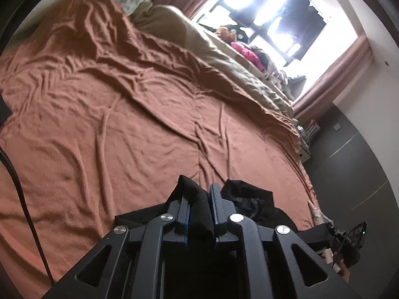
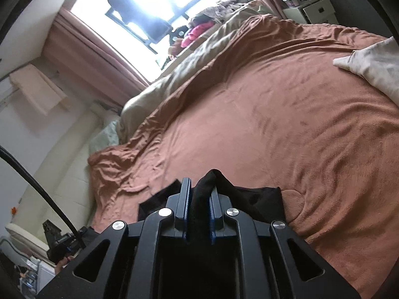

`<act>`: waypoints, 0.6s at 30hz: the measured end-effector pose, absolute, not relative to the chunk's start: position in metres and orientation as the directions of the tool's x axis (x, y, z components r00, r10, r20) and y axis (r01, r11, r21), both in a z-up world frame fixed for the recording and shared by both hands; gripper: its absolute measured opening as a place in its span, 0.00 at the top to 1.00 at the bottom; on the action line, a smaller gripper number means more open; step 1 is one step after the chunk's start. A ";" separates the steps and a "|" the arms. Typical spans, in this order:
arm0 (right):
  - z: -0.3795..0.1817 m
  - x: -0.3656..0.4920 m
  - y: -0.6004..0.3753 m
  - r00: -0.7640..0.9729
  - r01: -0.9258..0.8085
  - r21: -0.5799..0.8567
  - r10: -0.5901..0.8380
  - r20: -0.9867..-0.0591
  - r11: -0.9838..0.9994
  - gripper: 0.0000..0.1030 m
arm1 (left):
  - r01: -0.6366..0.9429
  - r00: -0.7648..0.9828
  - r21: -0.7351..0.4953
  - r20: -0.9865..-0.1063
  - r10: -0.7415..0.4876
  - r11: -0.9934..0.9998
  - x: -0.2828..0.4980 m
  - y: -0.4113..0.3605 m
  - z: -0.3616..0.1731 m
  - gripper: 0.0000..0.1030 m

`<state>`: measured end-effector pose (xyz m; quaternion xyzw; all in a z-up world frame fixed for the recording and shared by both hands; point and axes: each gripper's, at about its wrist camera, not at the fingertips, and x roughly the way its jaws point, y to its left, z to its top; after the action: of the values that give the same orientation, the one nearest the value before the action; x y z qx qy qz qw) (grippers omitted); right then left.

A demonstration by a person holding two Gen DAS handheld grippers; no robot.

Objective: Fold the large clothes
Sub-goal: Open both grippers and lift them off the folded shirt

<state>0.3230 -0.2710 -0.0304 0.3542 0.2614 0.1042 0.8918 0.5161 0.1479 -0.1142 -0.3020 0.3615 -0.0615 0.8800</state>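
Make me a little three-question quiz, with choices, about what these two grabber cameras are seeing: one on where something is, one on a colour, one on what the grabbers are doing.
1. Where does the black garment lie?
A. On the near edge of the bed
B. On the windowsill
C. On the floor

2. What colour is the blanket spread over the bed?
A. Blue
B. Rust orange
C. White

3. What are the left gripper and right gripper doing?
A. Both empty
B. Each pinching black cloth
C. Holding a pillow

Answers: 1 A, it rests on the blanket just ahead of both grippers. 2 B, both views show it. 3 B, dark fabric bunches between each pair of fingers.
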 end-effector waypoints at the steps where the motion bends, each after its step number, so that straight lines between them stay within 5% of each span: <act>1: -0.028 0.325 -0.269 0.840 0.003 0.677 0.366 -0.401 0.736 0.89 | -0.118 0.717 -0.576 -0.613 -0.331 0.809 0.520 0.148 -0.118 0.74; 3: -0.021 0.324 -0.265 0.839 -0.003 0.659 0.361 -0.408 0.752 0.76 | -0.117 0.702 -0.578 -0.624 -0.344 0.808 0.525 0.147 -0.120 0.57; 5: -0.014 0.322 -0.261 0.841 -0.022 0.655 0.368 -0.396 0.756 0.07 | -0.108 0.709 -0.577 -0.616 -0.344 0.810 0.525 0.144 -0.116 0.31; 6: -0.009 0.317 -0.258 0.848 -0.023 0.647 0.358 -0.390 0.762 0.00 | -0.111 0.723 -0.563 -0.611 -0.322 0.819 0.523 0.143 -0.110 0.18; 9: 0.006 0.308 -0.258 0.853 -0.019 0.637 0.345 -0.392 0.770 0.00 | -0.100 0.746 -0.547 -0.594 -0.301 0.831 0.516 0.142 -0.097 0.11; 18: 0.020 0.266 -0.267 0.841 0.017 0.651 0.341 -0.420 0.759 0.00 | -0.093 0.759 -0.562 -0.574 -0.307 0.822 0.477 0.151 -0.085 0.10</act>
<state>0.2660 -0.2669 0.0203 0.3350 0.2670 0.0903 0.8991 0.4772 0.1515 -0.0851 -0.2922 0.3420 -0.0599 0.8911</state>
